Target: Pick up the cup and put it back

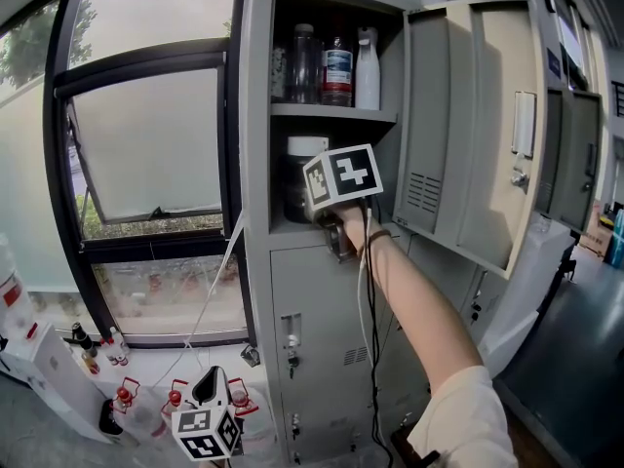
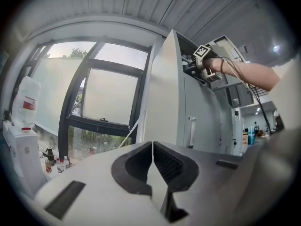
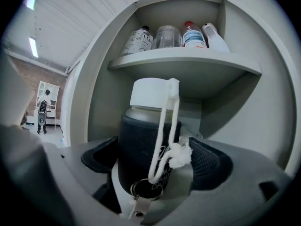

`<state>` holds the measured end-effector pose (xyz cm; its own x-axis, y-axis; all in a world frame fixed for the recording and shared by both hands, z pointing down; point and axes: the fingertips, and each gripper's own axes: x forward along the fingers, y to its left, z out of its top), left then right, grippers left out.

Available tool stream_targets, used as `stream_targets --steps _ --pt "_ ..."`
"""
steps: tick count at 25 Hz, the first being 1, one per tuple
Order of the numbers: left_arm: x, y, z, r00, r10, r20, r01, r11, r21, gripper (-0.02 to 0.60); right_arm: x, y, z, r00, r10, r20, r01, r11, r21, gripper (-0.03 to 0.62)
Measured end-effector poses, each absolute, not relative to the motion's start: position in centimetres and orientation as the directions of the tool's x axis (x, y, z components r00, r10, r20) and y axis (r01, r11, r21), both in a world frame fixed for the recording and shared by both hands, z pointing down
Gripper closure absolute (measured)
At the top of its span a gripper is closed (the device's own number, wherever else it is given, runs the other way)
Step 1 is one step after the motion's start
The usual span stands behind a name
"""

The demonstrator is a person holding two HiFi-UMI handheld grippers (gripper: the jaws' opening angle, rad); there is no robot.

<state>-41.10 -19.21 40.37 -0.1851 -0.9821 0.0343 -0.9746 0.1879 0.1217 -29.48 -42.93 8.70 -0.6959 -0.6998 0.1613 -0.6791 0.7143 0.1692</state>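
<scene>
White-lidded dark cup (image 3: 137, 140) stands in the locker (image 3: 89, 102) between the right tool's (image 3: 153, 155) wide-open jaws, ungripped; left tool (image 2: 153, 149) closed, empty.

Shelf (image 3: 188, 62) close above cup (image 3: 141, 149)

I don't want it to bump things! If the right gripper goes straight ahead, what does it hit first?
The cup, most likely. It stands inside the locker, right between the open jaws of the right gripper, so there is nothing else in front.
</scene>
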Motion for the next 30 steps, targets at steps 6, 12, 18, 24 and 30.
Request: stream_targets --steps 6,12,18,24,30 --pt "-41.9 -19.3 40.5 -0.197 -0.98 0.04 -0.973 0.2 0.119 0.568 -30.8 -43.7 9.1 -0.718 -0.673 0.178 -0.661 0.739 0.127 0.146" --pt "-42.4 -19.3 40.9 -0.2 -0.978 0.052 -0.972 0.205 0.118 0.568 -31.6 -44.0 9.3 -0.721 -0.669 0.182 -0.654 0.743 0.143 0.148" --pt "-42.5 -19.5 41.3 -0.2 -0.978 0.057 -0.971 0.206 0.125 0.568 -31.7 -44.1 9.2 -0.715 -0.677 0.176 -0.659 0.736 0.153 0.155" --pt "-42.2 -19.6 41.2 -0.192 -0.98 0.051 -0.972 0.197 0.13 0.568 -31.7 -44.0 9.1 -0.718 -0.674 0.171 -0.66 0.738 0.14 0.168" --pt "-42.2 -19.3 41.4 -0.19 -0.98 0.054 -0.971 0.195 0.138 0.568 -31.1 -43.4 8.9 -0.731 -0.661 0.167 -0.65 0.75 0.122 0.178"
